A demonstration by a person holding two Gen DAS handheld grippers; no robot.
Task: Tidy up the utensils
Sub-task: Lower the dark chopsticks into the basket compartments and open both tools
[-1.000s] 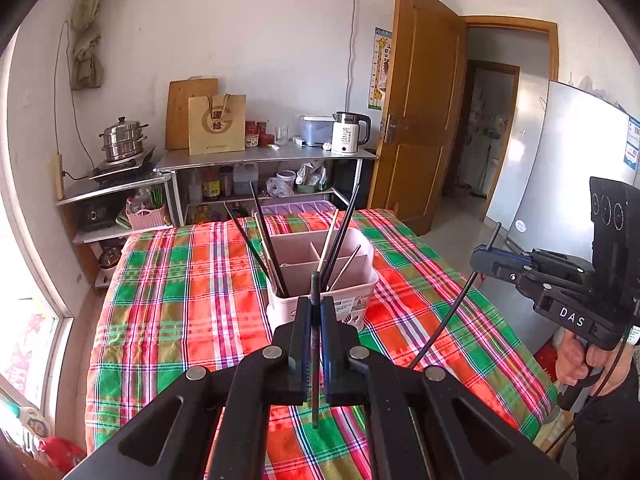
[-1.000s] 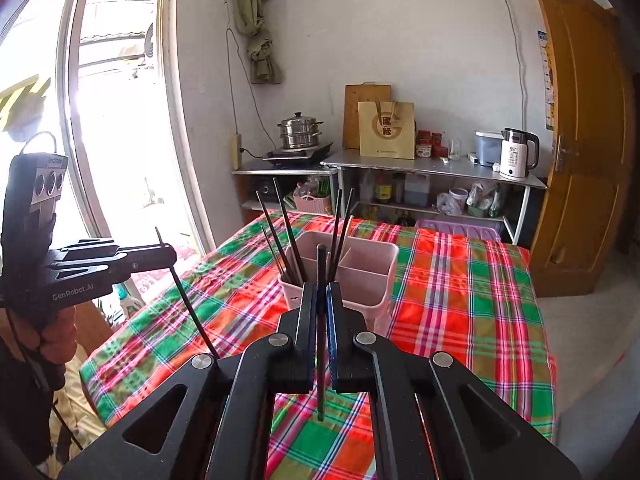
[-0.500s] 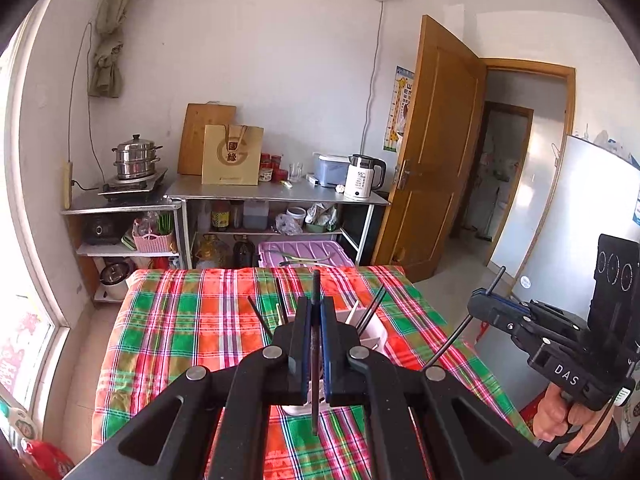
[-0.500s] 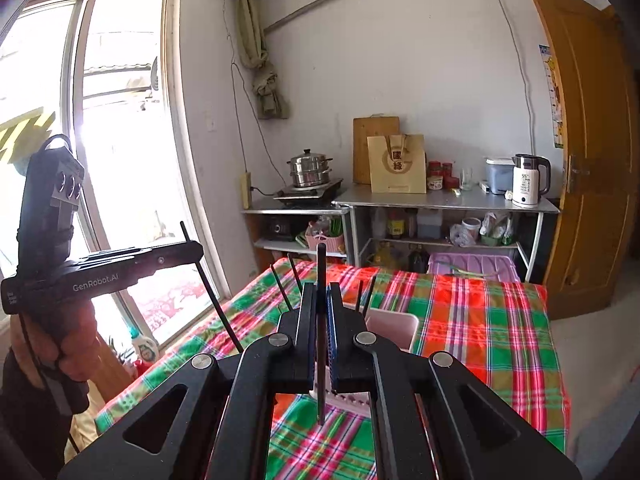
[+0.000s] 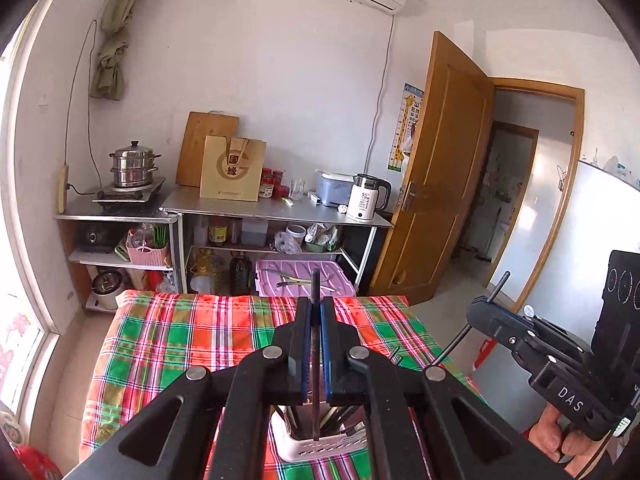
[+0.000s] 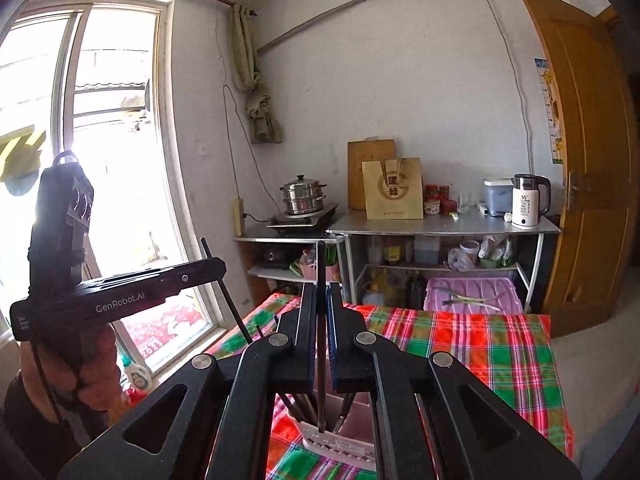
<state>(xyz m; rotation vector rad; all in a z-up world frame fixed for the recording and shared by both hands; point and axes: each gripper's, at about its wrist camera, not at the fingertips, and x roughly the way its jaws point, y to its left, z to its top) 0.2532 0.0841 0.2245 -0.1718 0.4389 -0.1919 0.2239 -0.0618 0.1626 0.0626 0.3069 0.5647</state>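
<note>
Left tool (image 5: 315, 320) pinching dark chopstick (image 5: 315, 360) upright; right tool (image 6: 321, 312) pinching black chopstick (image 6: 321, 340); both above pink holder (image 5: 320, 446) on plaid table (image 5: 180, 340).

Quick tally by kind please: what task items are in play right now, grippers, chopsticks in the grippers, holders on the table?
Grippers: 2, left gripper and right gripper
Chopsticks held: 2, black chopstick in the left, dark chopstick in the right
Utensil holders: 1, pink holder on the plaid tablecloth; the sticks inside it are too hidden to count
Total: 5
</note>
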